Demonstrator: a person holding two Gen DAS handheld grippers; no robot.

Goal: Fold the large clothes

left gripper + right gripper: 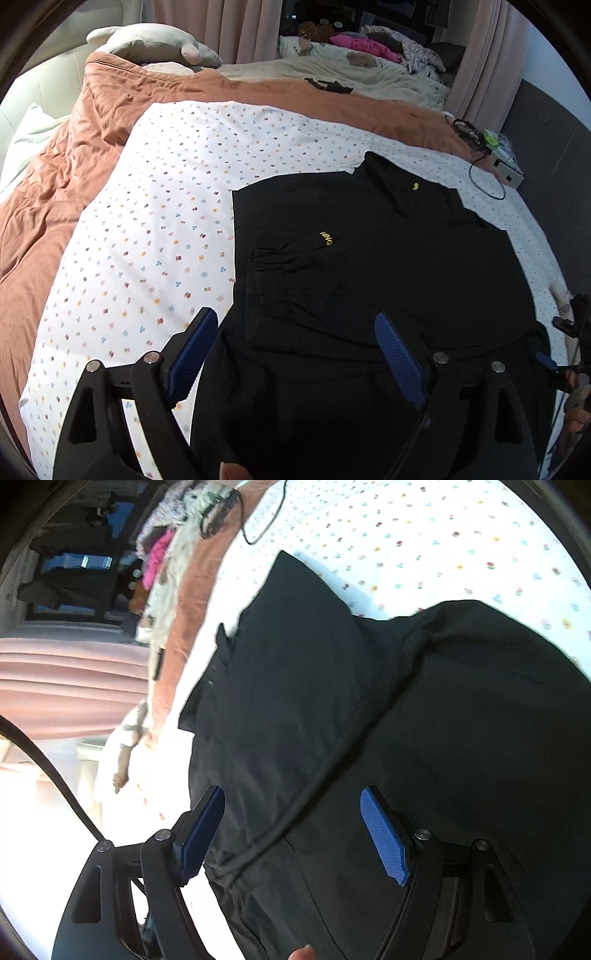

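Observation:
A large black jacket [388, 258] with small yellow lettering lies flat on a white flower-print sheet [147, 221], its sleeves folded in over the body. My left gripper [295, 332] is open and empty above the jacket's near hem. In the right wrist view the same black jacket [332, 701] fills the middle, seen from its side. My right gripper [291, 812] is open and empty, hovering over the jacket's edge near a seam. The right gripper also shows at the right edge of the left wrist view [565, 332].
An orange-brown quilt [55, 184] and beige pillows [155, 44] lie at the far left. A small box with cables [506, 170] sits at the bed's far right edge. Piled clothes [369, 44] and pink curtains [240, 26] stand behind.

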